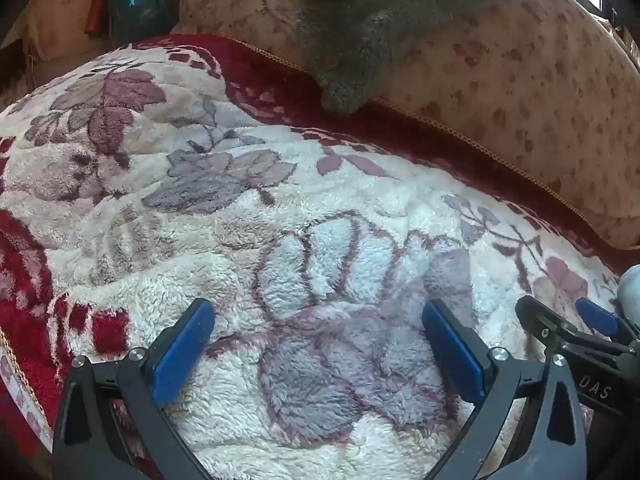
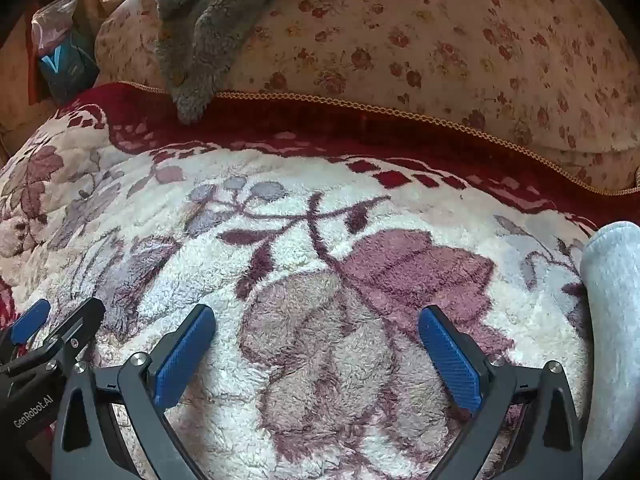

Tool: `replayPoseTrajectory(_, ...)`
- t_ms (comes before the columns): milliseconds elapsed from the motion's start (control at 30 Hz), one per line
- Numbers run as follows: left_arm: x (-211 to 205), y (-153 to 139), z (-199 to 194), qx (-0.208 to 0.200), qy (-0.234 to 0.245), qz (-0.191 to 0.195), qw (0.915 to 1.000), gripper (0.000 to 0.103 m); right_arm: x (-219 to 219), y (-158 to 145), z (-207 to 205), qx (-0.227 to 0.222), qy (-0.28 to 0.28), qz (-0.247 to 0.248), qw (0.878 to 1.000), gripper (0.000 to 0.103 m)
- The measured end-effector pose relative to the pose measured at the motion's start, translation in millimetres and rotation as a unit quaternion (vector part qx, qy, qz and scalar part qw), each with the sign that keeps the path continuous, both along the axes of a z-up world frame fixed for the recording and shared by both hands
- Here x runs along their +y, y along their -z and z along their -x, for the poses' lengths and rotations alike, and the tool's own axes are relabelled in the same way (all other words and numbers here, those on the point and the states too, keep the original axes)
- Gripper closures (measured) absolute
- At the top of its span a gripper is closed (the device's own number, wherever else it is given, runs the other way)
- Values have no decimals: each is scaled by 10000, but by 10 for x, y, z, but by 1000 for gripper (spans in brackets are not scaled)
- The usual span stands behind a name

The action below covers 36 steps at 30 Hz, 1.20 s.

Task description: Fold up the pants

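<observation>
A grey fleecy garment (image 1: 352,40) (image 2: 208,20), possibly the pants, hangs over the back cushion with one end touching the blanket's red border. My left gripper (image 1: 316,312) is open over the plush floral blanket (image 1: 160,216), nothing between its blue pads. My right gripper (image 2: 316,314) is open too, empty, over a purple leaf pattern. The two sit side by side: the right gripper (image 1: 560,316) shows at the left wrist view's right edge, the left gripper (image 2: 68,312) at the right wrist view's left edge. Both are well short of the garment.
A flower-print cushion (image 1: 520,80) (image 2: 440,40) runs along the back behind the gold-corded red border. A teal bag (image 1: 136,4) (image 2: 64,60) stands at the far left. A pale grey-blue piece of cloth (image 2: 612,300) lies at the right edge; what it is I cannot tell.
</observation>
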State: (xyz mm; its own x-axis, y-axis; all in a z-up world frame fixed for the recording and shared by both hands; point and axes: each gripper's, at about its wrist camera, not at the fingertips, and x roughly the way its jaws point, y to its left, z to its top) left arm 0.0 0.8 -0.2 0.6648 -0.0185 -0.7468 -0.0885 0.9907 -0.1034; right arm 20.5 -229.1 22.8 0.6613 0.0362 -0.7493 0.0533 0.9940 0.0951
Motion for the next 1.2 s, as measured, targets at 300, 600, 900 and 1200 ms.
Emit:
replayPoseTrajectory(300, -2, 0, -1, 7, 0, -23, 10000, 0, -6, 1, 3, -7, -2, -25, 10000, 0)
replayPoseTrajectory(600, -2, 0, -1, 8, 0, -23, 10000, 0, 2, 6, 1, -6, -2, -27, 10000, 0)
replayPoseTrajectory(900, -2, 0, -1, 8, 0, -22, 10000, 0, 5, 6, -3, -7, -2, -28, 10000, 0)
replayPoseTrajectory(1200, -2, 0, -1, 8, 0, -24, 10000, 0, -3, 43, 29, -5, -2, -30, 10000, 0)
